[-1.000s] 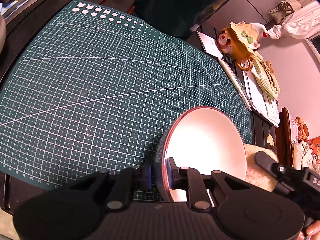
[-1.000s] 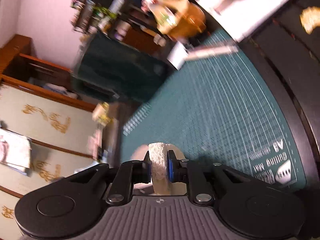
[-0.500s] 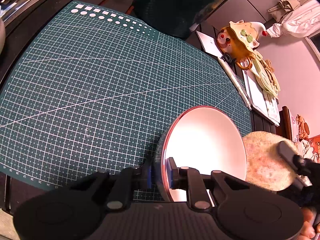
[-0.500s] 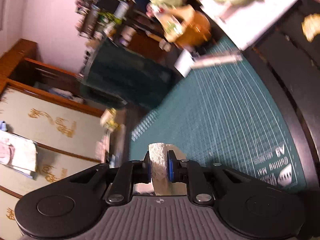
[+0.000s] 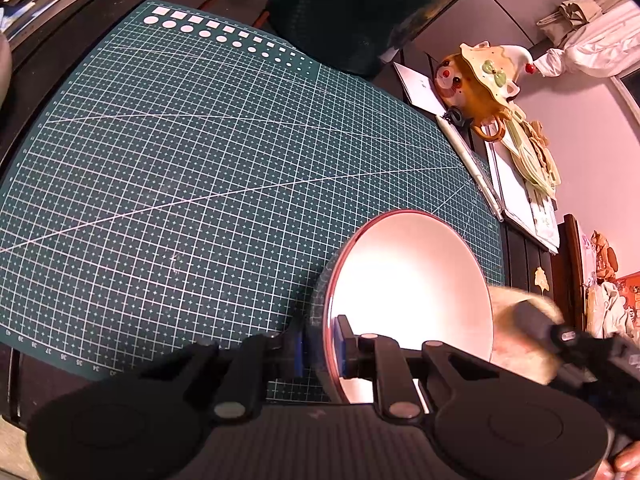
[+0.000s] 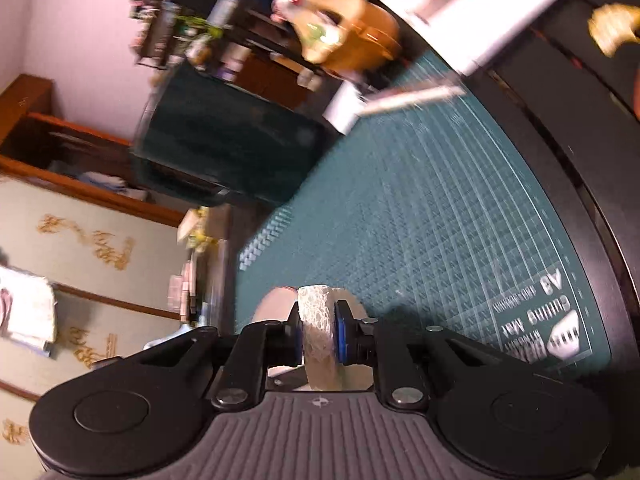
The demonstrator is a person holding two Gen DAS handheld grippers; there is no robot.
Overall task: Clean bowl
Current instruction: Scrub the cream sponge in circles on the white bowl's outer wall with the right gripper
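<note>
Above cutting mat (image 5: 192, 168) | left gripper (image 5: 320, 350) pinching bowl (image 5: 408, 280) rim | right gripper (image 6: 316, 338) clamping sponge (image 6: 316, 332), blurred

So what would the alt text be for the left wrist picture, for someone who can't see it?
The left gripper pinches the rim of a white bowl, holding it tilted over a green cutting mat. At the bowl's right edge, the right gripper brings in a blurred beige sponge. A clown-faced ceramic pot and papers sit beyond the mat.
</note>
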